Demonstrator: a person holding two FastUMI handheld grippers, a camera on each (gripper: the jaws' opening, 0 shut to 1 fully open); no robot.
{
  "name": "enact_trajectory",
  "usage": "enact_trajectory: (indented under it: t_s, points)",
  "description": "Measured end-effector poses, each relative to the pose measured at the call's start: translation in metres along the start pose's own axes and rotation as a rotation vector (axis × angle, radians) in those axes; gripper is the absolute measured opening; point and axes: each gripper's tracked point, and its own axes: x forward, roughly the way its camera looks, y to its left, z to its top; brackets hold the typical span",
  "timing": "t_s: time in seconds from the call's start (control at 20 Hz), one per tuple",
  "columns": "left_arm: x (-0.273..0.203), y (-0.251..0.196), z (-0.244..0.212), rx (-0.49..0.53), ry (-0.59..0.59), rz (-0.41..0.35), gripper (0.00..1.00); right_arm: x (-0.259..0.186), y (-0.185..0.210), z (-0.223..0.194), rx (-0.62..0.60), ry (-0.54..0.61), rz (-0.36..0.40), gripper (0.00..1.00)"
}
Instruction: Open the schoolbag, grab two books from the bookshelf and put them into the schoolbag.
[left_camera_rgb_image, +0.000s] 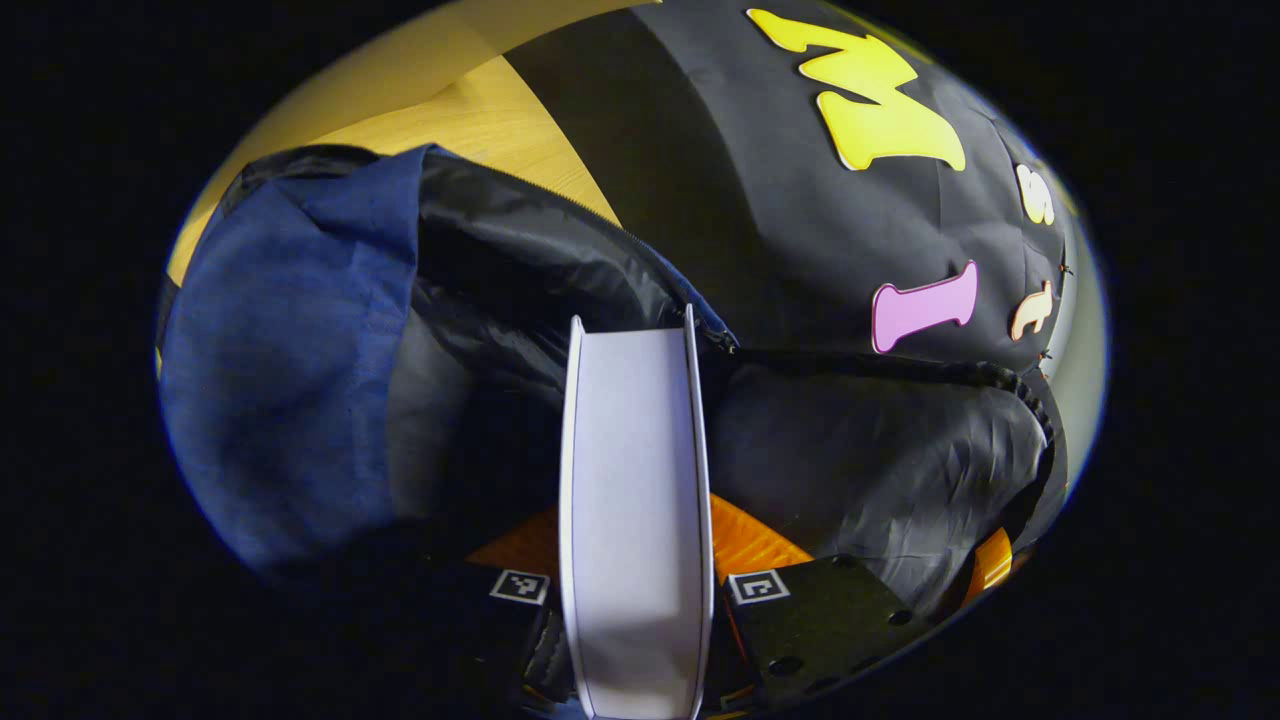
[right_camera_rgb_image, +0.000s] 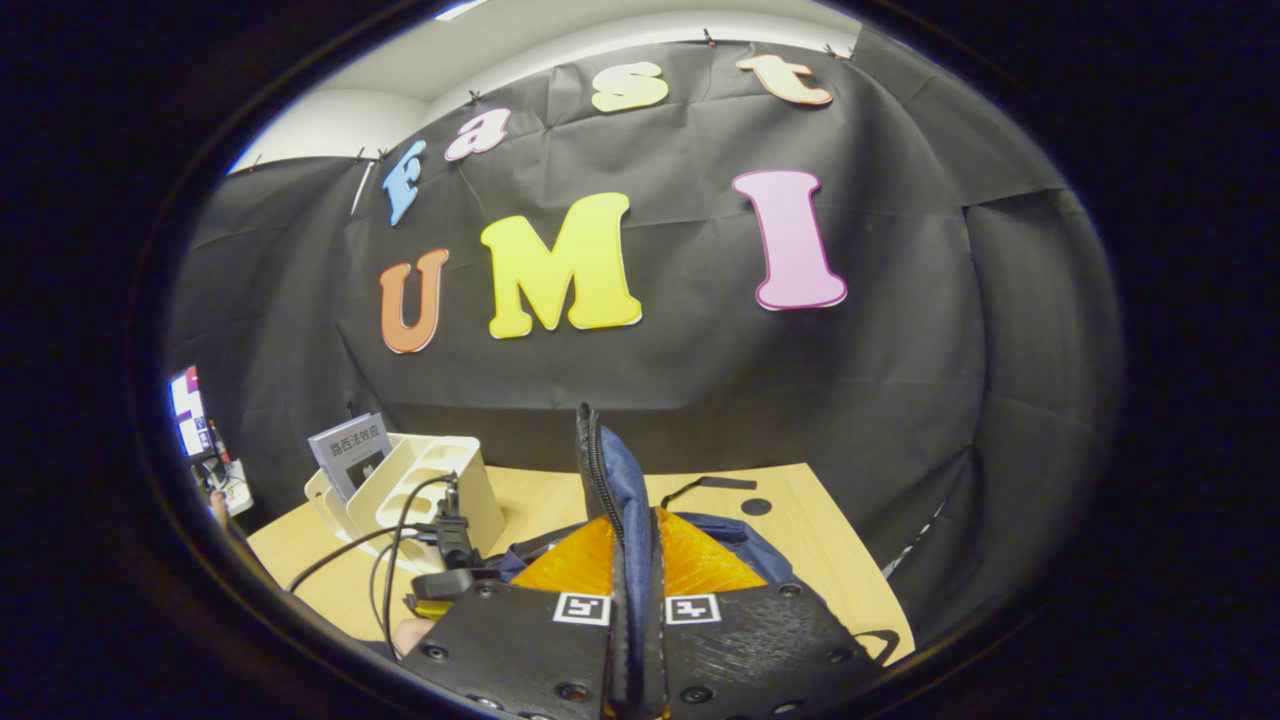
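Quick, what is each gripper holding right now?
Left gripper: shut on a book over the open schoolbag.
Right gripper: shut on the schoolbag's edge, holding it up.

- The schoolbag (left_camera_rgb_image: 290, 340) has a blue outer of woven, matt cloth.
- Its lining (left_camera_rgb_image: 880, 470) is thin, crinkled cloth with a faint sheen, perhaps nylon.
- The book (left_camera_rgb_image: 632, 500) shows smooth, matt paper edges between stiff covers.
- The table (left_camera_rgb_image: 480, 120) is light wood with a smooth finish.
- The bookshelf (right_camera_rgb_image: 430, 485) looks like smooth, slightly glossy plastic.
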Motion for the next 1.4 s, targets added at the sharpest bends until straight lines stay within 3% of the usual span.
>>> enact_trajectory:
  t_s: [0.15, 0.2, 0.35, 0.55, 0.6, 0.65, 0.8, 1.2, 1.4]
  points:
    - [0.012, 0.000, -0.003, -0.015, -0.024, -0.002, 0.51, 0.000, 0.002, 0.002, -0.003, -0.007, 0.001, 0.05]
    - [0.015, 0.011, -0.004, -0.005, -0.015, 0.049, 0.51, 0.001, 0.002, 0.000, -0.005, -0.007, -0.003, 0.05]
    - [0.009, 0.021, -0.012, 0.007, 0.046, 0.095, 0.77, 0.002, -0.002, -0.005, -0.020, 0.006, -0.022, 0.05]
    - [-0.007, 0.024, -0.018, 0.113, 0.117, 0.161, 0.83, -0.001, -0.006, -0.009, -0.010, 0.014, -0.039, 0.05]
    - [-0.012, 0.026, -0.012, 0.169, 0.109, 0.188, 0.91, 0.000, -0.009, -0.011, -0.008, 0.019, -0.045, 0.05]
    - [-0.017, 0.032, -0.010, 0.230, 0.096, 0.221, 0.87, -0.001, -0.009, -0.013, -0.007, 0.023, -0.049, 0.05]
    - [-0.036, 0.043, 0.006, 0.391, 0.066, 0.323, 0.89, -0.003, -0.010, -0.019, -0.002, 0.035, -0.064, 0.05]
    - [-0.109, 0.043, 0.025, 0.663, -0.012, 0.335, 0.89, -0.004, -0.012, -0.034, -0.006, 0.057, -0.107, 0.05]
    - [-0.152, 0.039, 0.039, 0.747, -0.054, 0.324, 0.89, 0.000, -0.007, -0.033, -0.033, 0.059, -0.121, 0.05]
